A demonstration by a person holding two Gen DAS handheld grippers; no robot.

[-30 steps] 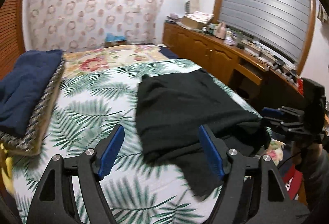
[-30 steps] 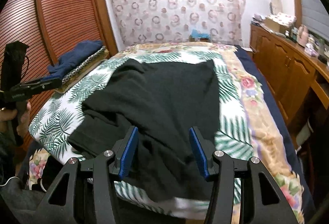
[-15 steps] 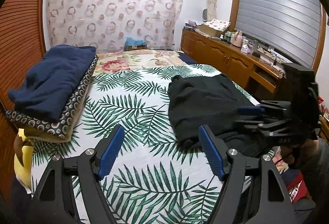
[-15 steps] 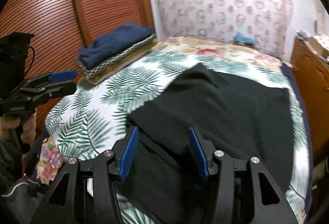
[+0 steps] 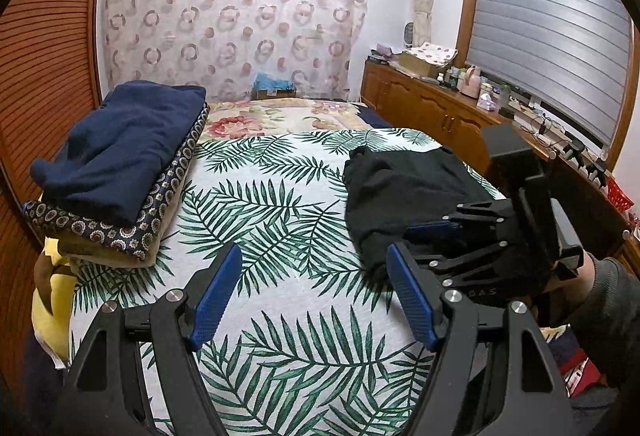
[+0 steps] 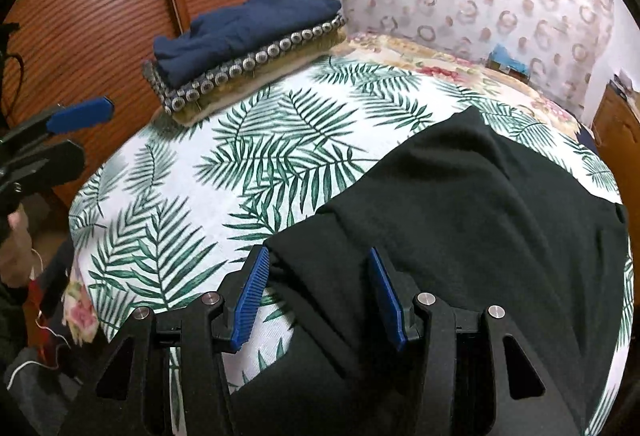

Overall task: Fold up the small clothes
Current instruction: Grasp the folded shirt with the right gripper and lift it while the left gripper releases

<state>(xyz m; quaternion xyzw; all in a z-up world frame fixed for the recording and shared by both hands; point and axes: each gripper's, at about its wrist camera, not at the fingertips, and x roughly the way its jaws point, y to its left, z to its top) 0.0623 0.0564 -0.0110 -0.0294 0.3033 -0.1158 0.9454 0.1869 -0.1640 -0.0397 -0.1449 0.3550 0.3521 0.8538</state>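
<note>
My right gripper (image 6: pixel 316 292) hangs over the near edge of the black shirt (image 6: pixel 480 220). Its blue fingers (image 6: pixel 252 296) stand part way apart with nothing pinched; the cloth lies under and just past them, and one fold edge runs between the fingers and away to the far right. The shirt spreads out long that way, toward the far right corner of the bed (image 6: pixel 224 172). My left gripper (image 5: pixel 316 300) has its fingers (image 5: pixel 216 296) wide and empty, over bare leaf sheet. From those fingers the shirt (image 5: pixel 400 192) lies ahead and to the right, not touching them. So I think the right hand is much nearer the shirt and should grab first, at the edge right by its fingers. The left one must slide right to reach its own corner. A pile of folded clothes (image 5: pixel 120 156), with a blue one on top, sits far off to the left. A second ago the left view showed the shirt right in front of its fingers; now the shirt is off to the side. The right view has swung left too, so more wooden wall shows. Both sets of fingers stay as wide as before.
</note>
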